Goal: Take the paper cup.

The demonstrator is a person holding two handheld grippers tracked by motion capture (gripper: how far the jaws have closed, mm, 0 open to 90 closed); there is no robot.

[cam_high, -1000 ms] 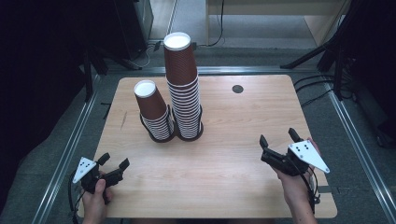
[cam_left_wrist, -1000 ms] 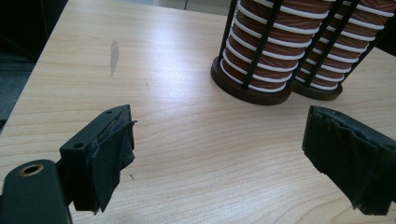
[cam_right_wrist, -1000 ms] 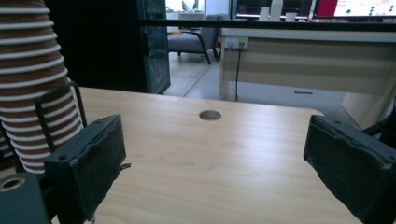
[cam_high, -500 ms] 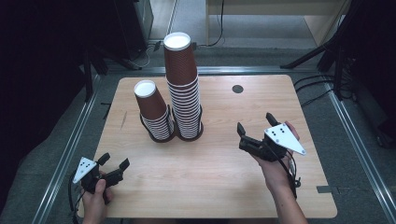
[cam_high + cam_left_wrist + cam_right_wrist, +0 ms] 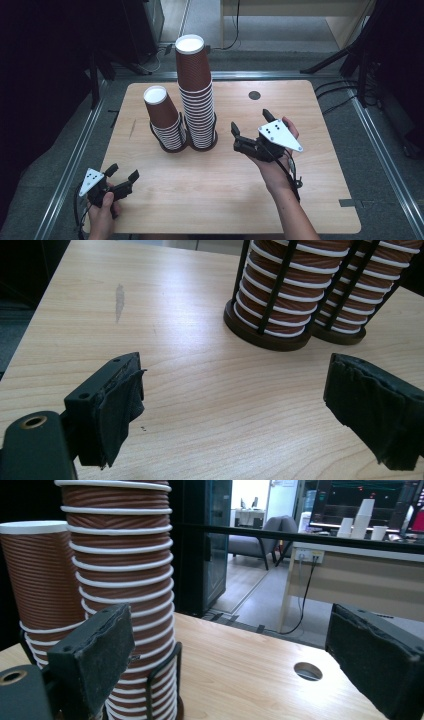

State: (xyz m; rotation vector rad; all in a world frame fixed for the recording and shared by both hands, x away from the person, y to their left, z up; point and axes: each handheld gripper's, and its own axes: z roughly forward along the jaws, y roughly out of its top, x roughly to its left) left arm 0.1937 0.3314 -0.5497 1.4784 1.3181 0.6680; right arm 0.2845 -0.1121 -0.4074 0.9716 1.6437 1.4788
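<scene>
Two stacks of brown ribbed paper cups stand upside down in black wire holders at the table's middle back: a tall stack (image 5: 196,95) and a shorter stack (image 5: 165,117) on its left. My right gripper (image 5: 250,121) hovers just right of the tall stack, open, with nothing between its jaws. In the right gripper view the tall stack (image 5: 125,580) and the short stack (image 5: 40,575) rise close behind the left jaw. My left gripper (image 5: 123,172) rests open and bare near the front left corner. The left gripper view looks at the holders' bases (image 5: 270,315) farther off.
The wooden table (image 5: 320,190) has a round cable hole (image 5: 254,95) at its back right and a grey smear (image 5: 119,300) at the left. Metal rails (image 5: 75,165) run along both sides. A desk with white cups (image 5: 360,515) stands far behind.
My right gripper has moved left and up from the table's right edge to just beside the tall stack. The left gripper has stayed in place. Both stay open.
</scene>
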